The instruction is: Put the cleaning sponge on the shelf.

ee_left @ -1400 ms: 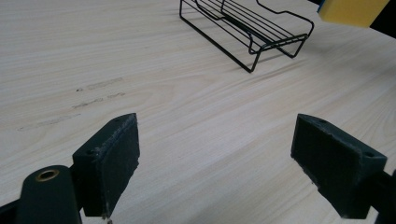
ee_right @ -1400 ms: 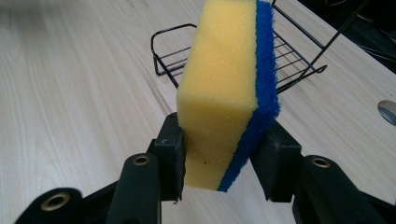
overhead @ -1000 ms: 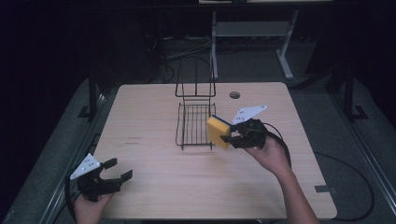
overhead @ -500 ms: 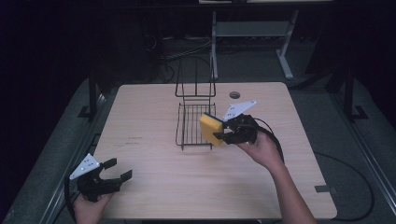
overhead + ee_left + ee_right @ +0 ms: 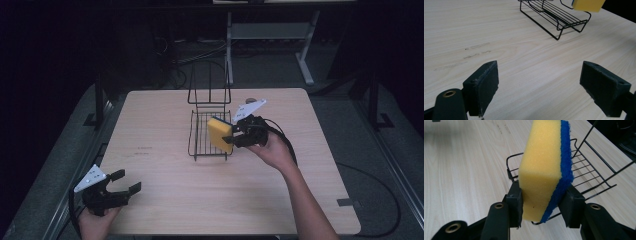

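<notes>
Gripping sponge (image 5: 544, 167) — blue side visible.

Left tool (image 5: 540, 86), jaws wide apart over bare wooden table (image 5: 524, 57); wire rack (image 5: 554, 15) and yellow sponge (image 5: 587, 5) beyond.

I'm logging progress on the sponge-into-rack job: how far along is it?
Done: the sponge is picked up, clamped in the right hand-held gripper. In hand: it is held in the air over the wire rack, not yet released. Left: lowering and letting go. The left hand-held gripper is open near the table edge.
</notes>
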{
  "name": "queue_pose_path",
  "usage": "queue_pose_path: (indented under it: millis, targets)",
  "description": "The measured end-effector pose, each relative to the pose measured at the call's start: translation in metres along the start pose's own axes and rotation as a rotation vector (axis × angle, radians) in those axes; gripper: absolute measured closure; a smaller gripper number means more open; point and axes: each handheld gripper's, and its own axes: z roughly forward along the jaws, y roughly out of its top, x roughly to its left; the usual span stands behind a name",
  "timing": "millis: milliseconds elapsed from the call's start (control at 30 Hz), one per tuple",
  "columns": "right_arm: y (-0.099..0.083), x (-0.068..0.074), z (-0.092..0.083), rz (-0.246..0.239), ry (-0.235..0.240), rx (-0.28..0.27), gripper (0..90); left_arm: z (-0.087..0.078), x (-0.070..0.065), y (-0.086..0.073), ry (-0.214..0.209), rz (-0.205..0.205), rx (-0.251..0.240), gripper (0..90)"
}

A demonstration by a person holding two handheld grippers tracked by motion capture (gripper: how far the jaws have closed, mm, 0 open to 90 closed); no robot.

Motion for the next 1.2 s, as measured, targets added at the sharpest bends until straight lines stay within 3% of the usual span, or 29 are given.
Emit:
queue_pose_path:
  millis: [367,1200]
  targets:
    - [0.010,-0.011,0.020,-0.019,0.051,-0.008,56.5,-0.001,0.001,0.000,0.000,-0.001,0.000,14.7]
    - [0.013,-0.024,0.050,-0.007,0.077,0.024,55.0,0.000,0.002,0.000,-0.004,-0.007,-0.004,14.7]
